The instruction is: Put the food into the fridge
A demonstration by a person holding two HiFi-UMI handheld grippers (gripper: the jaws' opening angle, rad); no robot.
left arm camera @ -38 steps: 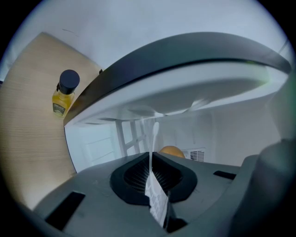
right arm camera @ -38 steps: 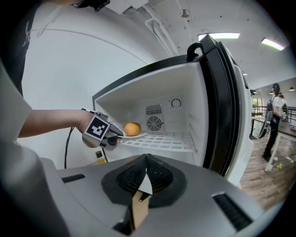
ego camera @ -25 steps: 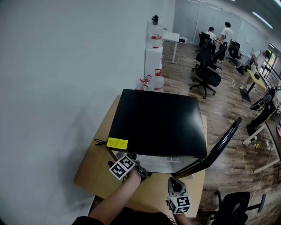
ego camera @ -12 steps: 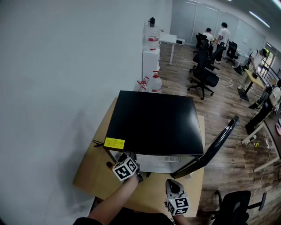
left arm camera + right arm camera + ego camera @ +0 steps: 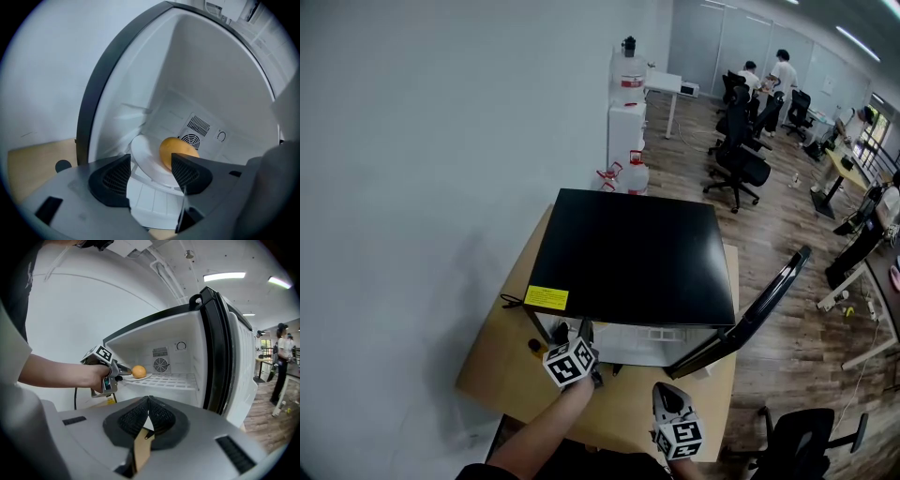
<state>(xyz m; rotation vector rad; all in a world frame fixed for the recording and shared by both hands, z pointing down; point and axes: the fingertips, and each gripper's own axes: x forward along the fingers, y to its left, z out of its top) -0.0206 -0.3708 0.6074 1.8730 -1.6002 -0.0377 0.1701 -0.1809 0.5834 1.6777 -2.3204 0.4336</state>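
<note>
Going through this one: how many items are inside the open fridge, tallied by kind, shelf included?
orange: 1
white plate: 1
wire shelf: 1
Total: 3

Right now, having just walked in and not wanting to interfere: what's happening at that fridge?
A person is loading the open fridge. The left gripper reaches inside, jaws opening, with the rim of a plate between them; the plate carries an orange and sits on the shelf. The right gripper is shut and empty, held back in front.
</note>
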